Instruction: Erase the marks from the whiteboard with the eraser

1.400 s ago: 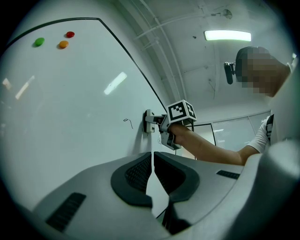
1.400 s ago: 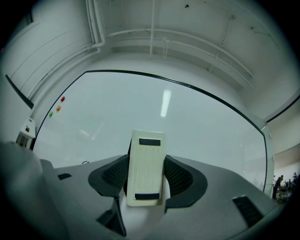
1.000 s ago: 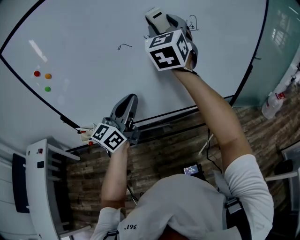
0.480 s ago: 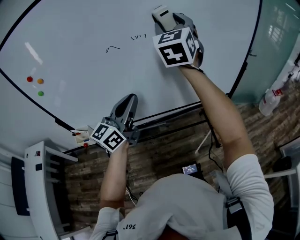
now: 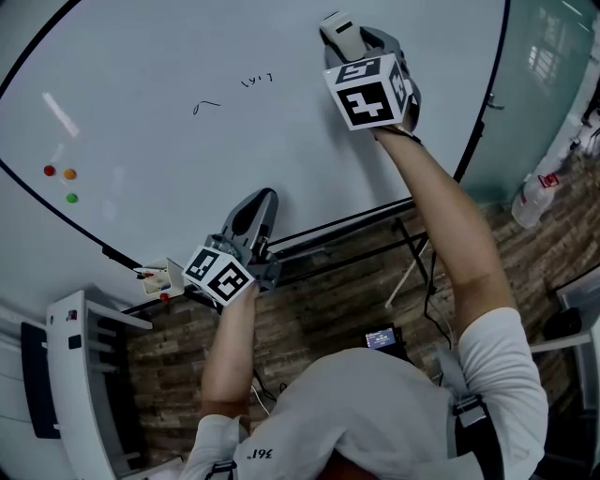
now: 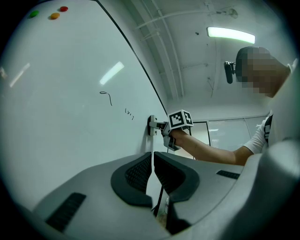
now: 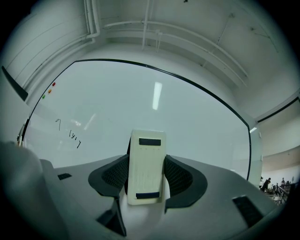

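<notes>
The whiteboard (image 5: 141,56) fills the upper left of the head view. Two small black marks remain on it: a scribble (image 5: 256,82) and a curl (image 5: 206,106). My right gripper (image 5: 352,42) is raised at the board's upper right, shut on the white eraser (image 5: 336,25), which lies flat against the board to the right of the marks. In the right gripper view the eraser (image 7: 146,159) stands upright between the jaws, with the scribble (image 7: 75,138) to its left. My left gripper (image 5: 262,199) hangs shut and empty by the board's lower edge.
Red (image 5: 49,171), orange (image 5: 69,173) and green (image 5: 71,198) magnets sit on the board's left. Its tray holds small items (image 5: 155,278). A white cabinet (image 5: 75,375) stands at lower left, a glass wall (image 5: 553,75) and a bottle (image 5: 530,202) to the right.
My right gripper slid the eraser rightward along the board, uncovering the scribble. The marks beside the eraser one second ago no longer show. The left gripper stayed put.
</notes>
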`<state>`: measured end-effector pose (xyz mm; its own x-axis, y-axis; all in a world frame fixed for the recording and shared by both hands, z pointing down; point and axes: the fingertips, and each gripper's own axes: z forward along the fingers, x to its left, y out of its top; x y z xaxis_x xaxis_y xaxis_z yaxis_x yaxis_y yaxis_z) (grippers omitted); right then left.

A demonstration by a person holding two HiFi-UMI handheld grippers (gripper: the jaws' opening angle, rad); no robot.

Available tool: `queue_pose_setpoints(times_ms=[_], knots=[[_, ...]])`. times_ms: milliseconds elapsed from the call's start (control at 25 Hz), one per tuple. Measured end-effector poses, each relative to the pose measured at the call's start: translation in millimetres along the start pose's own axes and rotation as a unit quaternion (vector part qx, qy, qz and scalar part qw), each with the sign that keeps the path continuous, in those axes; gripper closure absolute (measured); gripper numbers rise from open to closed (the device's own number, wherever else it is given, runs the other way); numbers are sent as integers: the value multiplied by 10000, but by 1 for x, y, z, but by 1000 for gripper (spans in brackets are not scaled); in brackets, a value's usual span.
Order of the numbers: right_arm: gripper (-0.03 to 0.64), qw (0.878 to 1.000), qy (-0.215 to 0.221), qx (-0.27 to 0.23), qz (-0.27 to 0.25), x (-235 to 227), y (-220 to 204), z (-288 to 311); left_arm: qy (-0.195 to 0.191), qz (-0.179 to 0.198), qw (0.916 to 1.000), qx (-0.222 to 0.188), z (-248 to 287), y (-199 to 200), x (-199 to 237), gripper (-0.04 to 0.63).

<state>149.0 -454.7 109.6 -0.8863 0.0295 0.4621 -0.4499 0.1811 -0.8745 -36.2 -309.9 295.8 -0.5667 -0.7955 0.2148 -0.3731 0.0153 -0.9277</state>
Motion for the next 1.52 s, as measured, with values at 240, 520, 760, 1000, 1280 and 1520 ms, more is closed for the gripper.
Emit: queue_pose_setpoints(times_ms=[240, 520, 760, 1000, 1280, 1520], knots=[[360, 10000, -23, 13, -78, -12, -8, 0, 27, 9, 10000, -3, 3, -1, -1, 574], [360, 9997, -184, 112, -129, -29, -19, -1, 73, 15, 10000, 0, 0, -1, 0, 574], [362, 9987, -388, 270, -180, -45, -32, -1, 84, 16, 10000, -12, -3, 0, -2, 574], [362, 9962, -773, 357, 193, -71, -45, -10, 122, 24, 9999, 6, -13, 1, -3, 574], [362, 9987, -391, 78, 320, -27, -25, -22, 161, 56, 9999, -29, -32, 6, 3, 574], [362, 9995, 102, -88, 288, 37, 2, -22, 312, 17, 9995, -73, -55, 14, 11, 574]])
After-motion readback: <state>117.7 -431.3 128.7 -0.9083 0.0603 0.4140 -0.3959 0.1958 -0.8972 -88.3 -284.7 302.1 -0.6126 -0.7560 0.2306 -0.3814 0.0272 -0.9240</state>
